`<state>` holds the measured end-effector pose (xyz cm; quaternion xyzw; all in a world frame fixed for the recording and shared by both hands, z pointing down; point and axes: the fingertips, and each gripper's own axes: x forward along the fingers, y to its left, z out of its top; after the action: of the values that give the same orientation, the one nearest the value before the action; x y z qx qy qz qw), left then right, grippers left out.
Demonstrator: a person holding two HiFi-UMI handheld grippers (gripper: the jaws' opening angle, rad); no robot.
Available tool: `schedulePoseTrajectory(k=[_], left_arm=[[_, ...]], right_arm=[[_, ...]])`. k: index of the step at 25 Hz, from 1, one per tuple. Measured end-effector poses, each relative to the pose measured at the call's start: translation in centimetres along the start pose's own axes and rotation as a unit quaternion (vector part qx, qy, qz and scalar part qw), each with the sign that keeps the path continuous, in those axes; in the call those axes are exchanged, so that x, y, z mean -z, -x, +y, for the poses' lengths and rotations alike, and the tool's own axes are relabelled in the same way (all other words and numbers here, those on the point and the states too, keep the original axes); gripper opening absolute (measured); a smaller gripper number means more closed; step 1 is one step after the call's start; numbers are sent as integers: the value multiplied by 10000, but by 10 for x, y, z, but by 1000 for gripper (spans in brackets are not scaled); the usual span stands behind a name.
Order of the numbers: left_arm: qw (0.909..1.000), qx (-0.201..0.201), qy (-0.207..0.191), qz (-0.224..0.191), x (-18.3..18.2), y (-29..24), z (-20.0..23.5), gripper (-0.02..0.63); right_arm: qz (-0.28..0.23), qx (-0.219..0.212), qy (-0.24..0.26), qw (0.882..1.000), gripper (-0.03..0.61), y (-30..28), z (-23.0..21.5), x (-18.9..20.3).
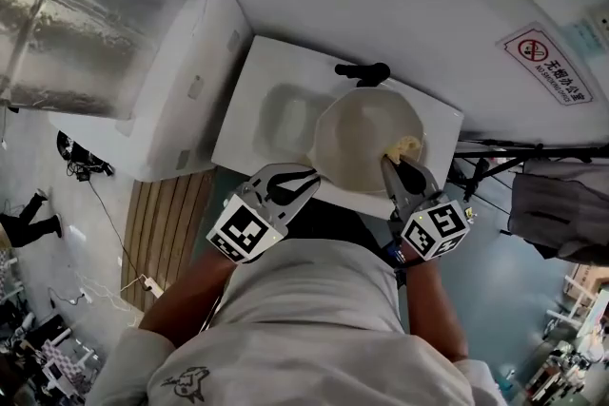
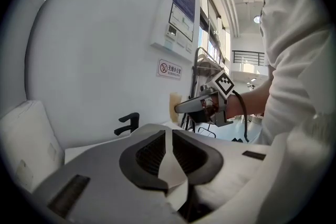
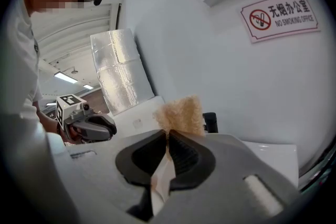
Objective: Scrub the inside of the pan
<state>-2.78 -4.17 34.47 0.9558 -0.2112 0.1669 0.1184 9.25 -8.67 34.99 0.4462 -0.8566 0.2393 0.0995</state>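
Pinching one tan sponge tight between the pads of the right gripper, tuft poking out past the tips. Hanging it just inside the right rim of the one pan, cream inside facing up, directly ahead of both grippers. Holding the other of the two, the left gripper, with pads only a sliver apart, tips just beside the pan's near-left rim. Sitting the pan on one white counter, one sink ahead of the left gripper, one black faucet beyond the pan.
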Motion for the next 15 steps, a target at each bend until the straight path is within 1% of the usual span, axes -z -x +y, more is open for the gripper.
schedulePoseTrajectory(k=[4, 7, 10, 15], left_arm=[[9995, -30, 119, 298, 24, -8, 5, 83], [9981, 4, 123, 607, 46, -18, 9, 123], [9948, -24, 163, 1006, 75, -27, 14, 165], [9886, -51, 302, 1472, 116, -40, 21, 204]], right_arm=[[155, -86, 9, 9998, 18, -14, -6, 10], [225, -97, 14, 9997, 18, -24, -16, 16], [306, -94, -20, 9995, 18, -31, -27, 23], [436, -58, -113, 9990, 20, -39, -45, 39]])
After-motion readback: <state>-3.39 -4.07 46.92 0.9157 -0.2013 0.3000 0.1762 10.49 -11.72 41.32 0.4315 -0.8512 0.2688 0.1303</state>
